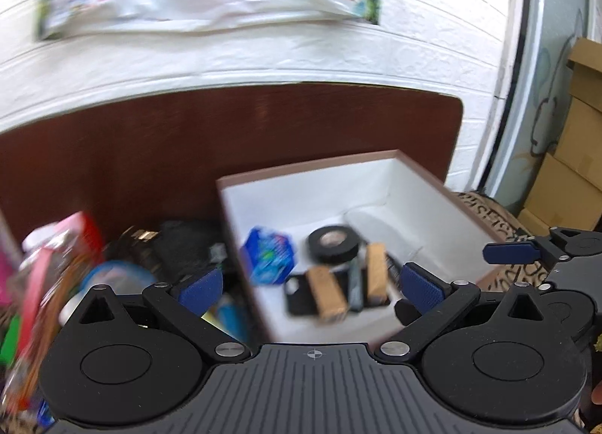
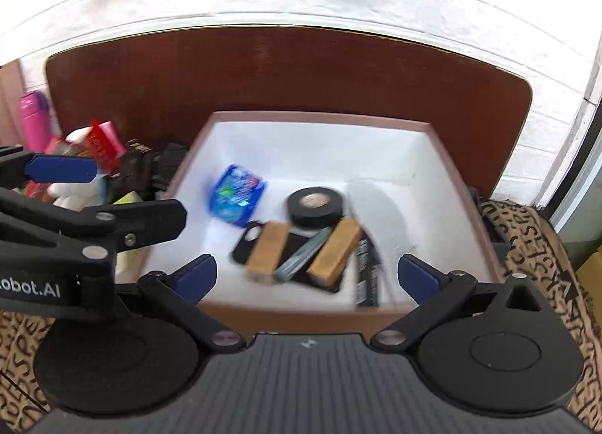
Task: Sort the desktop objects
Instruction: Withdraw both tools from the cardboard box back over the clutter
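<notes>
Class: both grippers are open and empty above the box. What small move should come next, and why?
Probably swing the left gripper left toward the pile beside the box and pick one item. Its fingers stand open and hold nothing, the box already holds tape, and unsorted things remain.

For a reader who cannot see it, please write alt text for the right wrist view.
The open right gripper hovers, holding nothing, over a white-lined box that contains a black tape roll, a blue packet, a black phone case and two tan blocks. The left gripper and a blurred pile of clutter are at the left.
</notes>
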`<action>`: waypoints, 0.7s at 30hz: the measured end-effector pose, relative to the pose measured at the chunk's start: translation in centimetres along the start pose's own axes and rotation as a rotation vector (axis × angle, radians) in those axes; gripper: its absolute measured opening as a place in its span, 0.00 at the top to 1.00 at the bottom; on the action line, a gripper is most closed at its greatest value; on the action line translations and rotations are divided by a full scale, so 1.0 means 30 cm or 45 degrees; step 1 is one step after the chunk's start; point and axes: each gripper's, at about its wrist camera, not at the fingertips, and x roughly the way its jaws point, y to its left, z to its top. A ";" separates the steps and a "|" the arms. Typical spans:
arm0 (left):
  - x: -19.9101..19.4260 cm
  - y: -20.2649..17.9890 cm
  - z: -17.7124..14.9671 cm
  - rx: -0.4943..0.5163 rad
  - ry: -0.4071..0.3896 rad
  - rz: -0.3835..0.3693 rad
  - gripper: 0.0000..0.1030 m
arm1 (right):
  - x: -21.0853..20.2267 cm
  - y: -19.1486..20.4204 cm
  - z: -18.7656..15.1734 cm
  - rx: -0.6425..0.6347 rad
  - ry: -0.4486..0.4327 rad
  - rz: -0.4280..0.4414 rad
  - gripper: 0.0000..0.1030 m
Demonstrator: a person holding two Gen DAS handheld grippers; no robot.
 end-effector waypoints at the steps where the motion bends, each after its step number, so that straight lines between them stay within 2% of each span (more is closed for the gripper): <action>1: -0.028 0.017 -0.028 -0.005 -0.002 0.013 0.00 | -0.015 0.028 -0.019 -0.009 -0.009 0.006 0.01; 9: -0.221 0.167 -0.269 -0.065 -0.032 0.127 0.00 | -0.107 0.275 -0.179 -0.123 -0.088 0.027 0.01; 15: -0.325 0.283 -0.433 -0.159 -0.027 0.189 0.00 | -0.131 0.455 -0.298 -0.146 -0.149 0.155 0.01; 21: -0.381 0.377 -0.554 -0.219 -0.011 0.219 0.00 | -0.123 0.585 -0.387 -0.129 -0.174 0.201 0.01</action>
